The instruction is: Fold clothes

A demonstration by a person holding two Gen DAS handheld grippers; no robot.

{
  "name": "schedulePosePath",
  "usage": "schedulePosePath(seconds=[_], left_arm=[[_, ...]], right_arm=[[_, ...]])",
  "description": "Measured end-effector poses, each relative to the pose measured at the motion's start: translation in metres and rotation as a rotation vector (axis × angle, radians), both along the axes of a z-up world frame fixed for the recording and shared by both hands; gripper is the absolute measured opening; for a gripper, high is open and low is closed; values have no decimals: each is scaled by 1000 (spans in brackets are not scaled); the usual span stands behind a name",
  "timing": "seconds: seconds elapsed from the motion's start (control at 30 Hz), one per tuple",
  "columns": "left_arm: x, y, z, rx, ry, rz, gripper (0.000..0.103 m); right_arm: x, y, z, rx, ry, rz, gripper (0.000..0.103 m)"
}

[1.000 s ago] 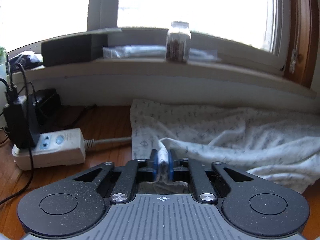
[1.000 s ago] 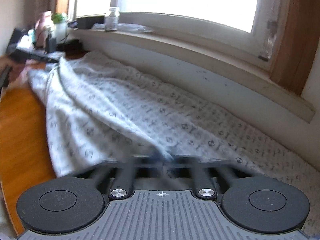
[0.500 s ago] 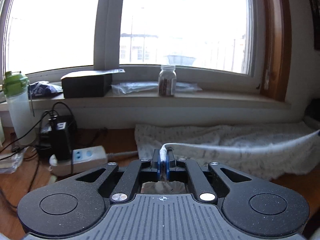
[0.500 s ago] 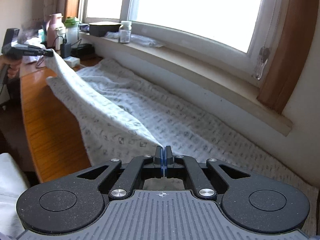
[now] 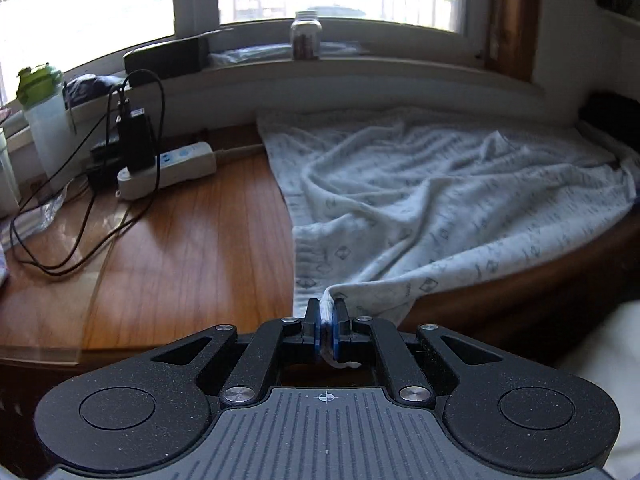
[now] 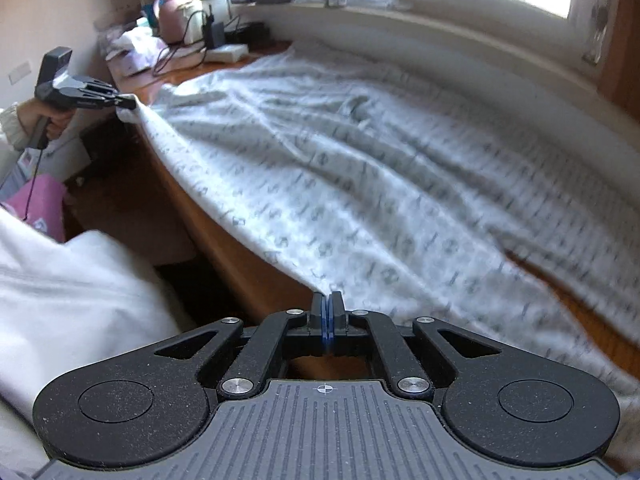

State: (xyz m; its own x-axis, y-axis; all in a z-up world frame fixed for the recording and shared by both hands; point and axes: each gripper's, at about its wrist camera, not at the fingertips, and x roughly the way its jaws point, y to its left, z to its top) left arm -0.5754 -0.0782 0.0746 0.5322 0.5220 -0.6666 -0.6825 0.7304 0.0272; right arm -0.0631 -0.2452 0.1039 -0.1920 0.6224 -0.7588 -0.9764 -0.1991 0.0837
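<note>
Left tongs (image 5: 328, 312) clamped on a bunched corner of the patterned garment (image 5: 440, 200), white cloth squeezed between the blue pads and poking out behind them. Right tongs (image 6: 327, 306) pressed nearly flat together on a thin edge of the same garment (image 6: 360, 168), at the near rim of the desk (image 5: 180, 248). Garment spread rumpled over the wooden desk, reaching back to the wall under the windowsill (image 5: 360, 68), its near edge pulled taut between the two tongs and hanging just off the desk front. Seen from the right wrist, left tongs (image 6: 128, 101) held out past the desk's edge by a hand (image 6: 44, 120) in a pale sleeve.

Left of the garment, clear of it: white power strip (image 5: 172, 168) with a black adapter (image 5: 134, 144) plugged in, loose black cables (image 5: 60, 264) looping over bare wood toward the cloth's side. Further left, a clear bottle with a green lid (image 5: 44, 116). On the sill, a black box (image 5: 164, 58) and a glass jar (image 5: 306, 38). White fabric (image 6: 60, 300) in the near foreground below the desk.
</note>
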Motion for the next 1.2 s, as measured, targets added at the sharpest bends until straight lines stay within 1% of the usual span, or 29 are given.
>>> schedulePosePath(seconds=[0.03, 0.1, 0.13, 0.17, 0.2, 0.23, 0.3, 0.33, 0.37, 0.4, 0.47, 0.57, 0.63, 0.73, 0.8, 0.9, 0.97, 1.03, 1.13, 1.2], left_arm=[[-3, -3, 5, 4, 10, -8, 6], [-7, -4, 14, 2, 31, -25, 12], [-7, -4, 18, 2, 49, -30, 20], [-7, -4, 21, 10, 64, -32, 31], [-8, -5, 24, 15, 75, -34, 34], [-8, -6, 28, 15, 75, -41, 35], [-9, -6, 40, 39, 52, -53, 42], [-9, -6, 48, 62, 29, -53, 47], [-8, -5, 54, 78, 2, -49, 50], [-4, -4, 59, 84, -21, -51, 50], [9, -5, 65, 97, -49, -78, 53], [36, -6, 66, 105, -59, -132, 56], [61, -7, 60, 105, -72, -177, 58], [108, -6, 48, 95, -119, -243, 59], [148, -6, 40, 82, -146, -304, 60], [216, -10, 30, 77, -158, -407, 60], [263, -18, 23, 83, -150, -469, 60], [303, -20, 18, 77, -165, -536, 60], [355, -25, 7, 55, -166, -617, 60], [383, -28, 1, 54, -158, -659, 60]], right_arm=[[-2, -2, -1, -4, 9, 6, 2], [-10, -7, -2, -18, 17, 27, 3], [-13, -9, -3, -23, 16, 33, 3], [-15, -11, -3, -26, 13, 34, 6], [-15, -14, -4, -26, 13, 30, 12], [-13, -16, -5, -22, 17, 21, 12], [-5, -22, -4, -7, 31, 0, 18], [0, -26, -4, 3, 37, -15, 20], [5, -31, -3, 17, 43, -34, 26], [12, -36, -3, 32, 40, -58, 33], [27, -46, -4, 64, 21, -128, 39], [60, -59, -11, 97, 2, -278, 39], [82, -68, -16, 121, -12, -373, 39], [112, -82, -28, 171, -36, -503, 41], [131, -92, -35, 205, -42, -578, 43], [154, -105, -43, 251, -59, -679, 47], [167, -112, -46, 271, -74, -741, 47], [179, -120, -46, 288, -74, -785, 47], [195, -130, -45, 299, -70, -838, 50], [206, -135, -44, 300, -74, -874, 51]])
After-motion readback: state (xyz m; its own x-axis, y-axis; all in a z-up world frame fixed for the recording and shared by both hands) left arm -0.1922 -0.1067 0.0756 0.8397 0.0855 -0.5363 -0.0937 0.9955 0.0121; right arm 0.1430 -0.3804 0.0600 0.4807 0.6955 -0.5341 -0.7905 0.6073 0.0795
